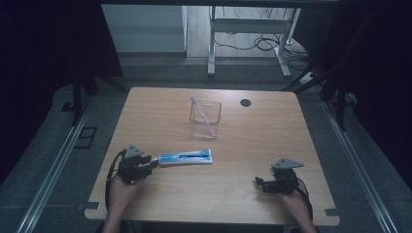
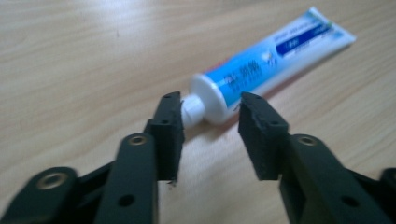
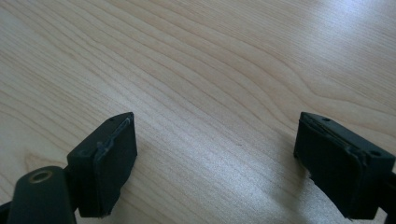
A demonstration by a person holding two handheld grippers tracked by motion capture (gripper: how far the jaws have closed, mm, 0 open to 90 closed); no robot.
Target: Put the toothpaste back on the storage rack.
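Left gripper [image 2: 210, 119] closing on the toothpaste tube [image 2: 266, 63] cap end

Jaws half-open, pads not yet pressing; right gripper [image 3: 215, 158] wide open, empty; next, pinch and lift toward the clear cup [image 1: 205, 119]

Dim high view, dark surround; gripper views brighter – soft focus, pale glare (upper edge).

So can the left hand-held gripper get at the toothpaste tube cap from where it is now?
Probably yes: the left hand-held gripper has its jaws on either side of the toothpaste tube cap, with nothing between.
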